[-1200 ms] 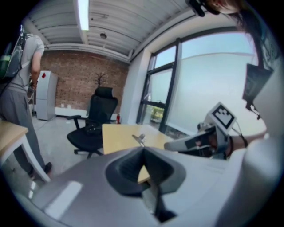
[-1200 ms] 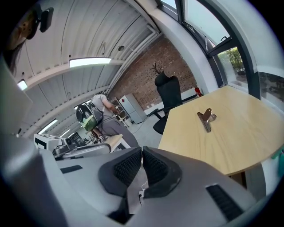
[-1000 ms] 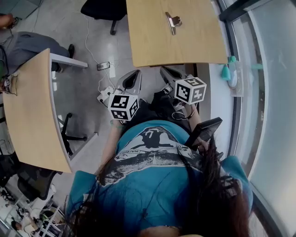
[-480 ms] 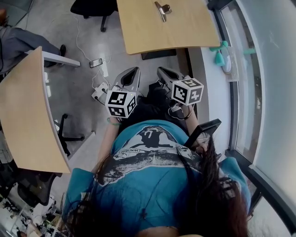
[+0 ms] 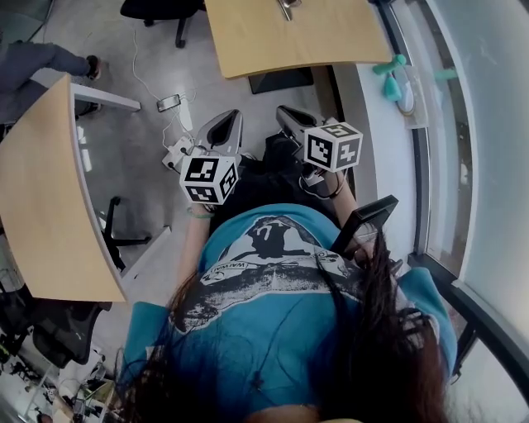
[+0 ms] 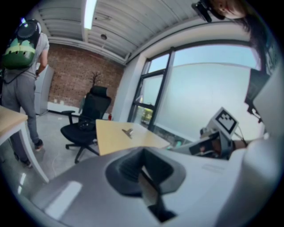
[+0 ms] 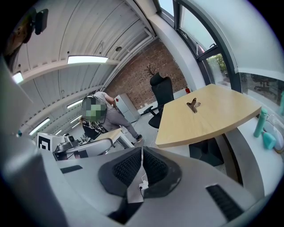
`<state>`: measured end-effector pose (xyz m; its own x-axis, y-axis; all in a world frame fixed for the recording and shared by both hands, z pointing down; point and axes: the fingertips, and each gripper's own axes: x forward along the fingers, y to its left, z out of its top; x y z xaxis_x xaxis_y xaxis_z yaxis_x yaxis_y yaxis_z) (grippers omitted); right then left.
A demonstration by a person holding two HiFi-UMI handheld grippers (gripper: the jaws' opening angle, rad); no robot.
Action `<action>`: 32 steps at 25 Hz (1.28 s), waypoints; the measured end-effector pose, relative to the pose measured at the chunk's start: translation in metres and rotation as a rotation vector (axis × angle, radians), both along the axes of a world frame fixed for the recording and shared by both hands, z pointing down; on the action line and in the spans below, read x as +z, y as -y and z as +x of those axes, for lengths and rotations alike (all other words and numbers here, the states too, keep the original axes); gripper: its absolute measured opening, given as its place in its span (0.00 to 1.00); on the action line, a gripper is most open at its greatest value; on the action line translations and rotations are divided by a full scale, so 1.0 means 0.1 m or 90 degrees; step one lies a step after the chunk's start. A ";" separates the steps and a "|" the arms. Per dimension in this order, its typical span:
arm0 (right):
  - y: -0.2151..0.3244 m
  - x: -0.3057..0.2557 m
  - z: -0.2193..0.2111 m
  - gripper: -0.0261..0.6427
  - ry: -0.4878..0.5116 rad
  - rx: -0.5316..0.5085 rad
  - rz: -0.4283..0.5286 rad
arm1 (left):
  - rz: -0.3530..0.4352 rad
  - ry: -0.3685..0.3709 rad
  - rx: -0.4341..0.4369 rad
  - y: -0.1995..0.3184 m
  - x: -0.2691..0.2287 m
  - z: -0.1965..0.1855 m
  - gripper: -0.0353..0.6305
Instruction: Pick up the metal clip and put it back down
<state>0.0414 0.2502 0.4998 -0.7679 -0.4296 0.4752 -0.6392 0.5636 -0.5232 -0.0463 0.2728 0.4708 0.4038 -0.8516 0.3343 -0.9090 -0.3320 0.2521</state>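
As the table [image 5: 331,37] recedes upward, the metal clip [image 5: 287,7] (untouched) follows.

You are facing a light wooden bench [image 7: 213,117]; the metal clip [image 7: 193,105] is lying alone on its top, well in from the near edge. Left of it, a white power strip [image 5: 177,154] is lying on the grey floor [image 5: 140,173].

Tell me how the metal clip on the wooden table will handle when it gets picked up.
The metal clip looks small and thin, so it is probably rigid and light. Its bare metal may slip in a grip. It lies low on the smooth table, so it is unlikely to roll, though a push could slide it.
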 end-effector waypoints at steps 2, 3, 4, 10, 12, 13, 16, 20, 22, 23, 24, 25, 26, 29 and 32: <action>0.01 0.00 -0.01 0.08 -0.005 -0.004 0.002 | 0.005 0.002 -0.005 0.02 -0.01 -0.04 0.06; 0.01 0.01 -0.01 0.08 -0.008 -0.006 0.002 | 0.009 0.003 -0.009 0.03 -0.03 -0.06 0.06; 0.01 0.01 -0.01 0.08 -0.011 -0.008 0.003 | 0.012 0.003 -0.012 0.03 -0.04 -0.07 0.06; 0.01 0.00 0.02 0.08 -0.023 -0.005 0.008 | 0.021 0.002 -0.006 0.04 -0.08 -0.07 0.06; 0.02 0.00 0.03 0.08 -0.024 -0.004 0.009 | 0.023 0.007 -0.001 0.05 -0.09 -0.05 0.06; 0.03 0.00 0.03 0.08 -0.024 -0.004 0.010 | 0.023 0.009 0.001 0.06 -0.10 -0.04 0.06; 0.07 0.00 0.04 0.08 -0.025 -0.004 0.010 | 0.026 0.010 0.002 0.09 -0.11 -0.03 0.06; 0.08 0.01 -0.02 0.08 -0.028 -0.006 0.009 | 0.025 0.012 -0.004 0.07 -0.10 -0.10 0.06; 0.08 0.02 -0.06 0.08 -0.028 -0.011 0.008 | 0.024 0.014 -0.012 0.04 -0.10 -0.15 0.06; 0.08 0.03 -0.08 0.08 -0.028 -0.015 0.007 | 0.023 0.015 -0.017 0.04 -0.09 -0.17 0.06; 0.07 0.04 -0.09 0.08 -0.028 -0.018 0.006 | 0.023 0.015 -0.022 0.03 -0.09 -0.20 0.06; 0.07 0.05 -0.11 0.08 -0.029 -0.022 0.005 | 0.023 0.015 -0.026 0.02 -0.08 -0.22 0.06; 0.06 0.06 -0.12 0.08 -0.030 -0.025 0.004 | 0.022 0.015 -0.030 0.02 -0.07 -0.23 0.06; 0.03 0.09 -0.15 0.08 -0.033 -0.033 0.001 | 0.018 0.013 -0.039 -0.01 -0.06 -0.27 0.06; 0.03 0.09 -0.16 0.08 -0.036 -0.037 0.001 | 0.017 0.015 -0.044 -0.02 -0.07 -0.29 0.06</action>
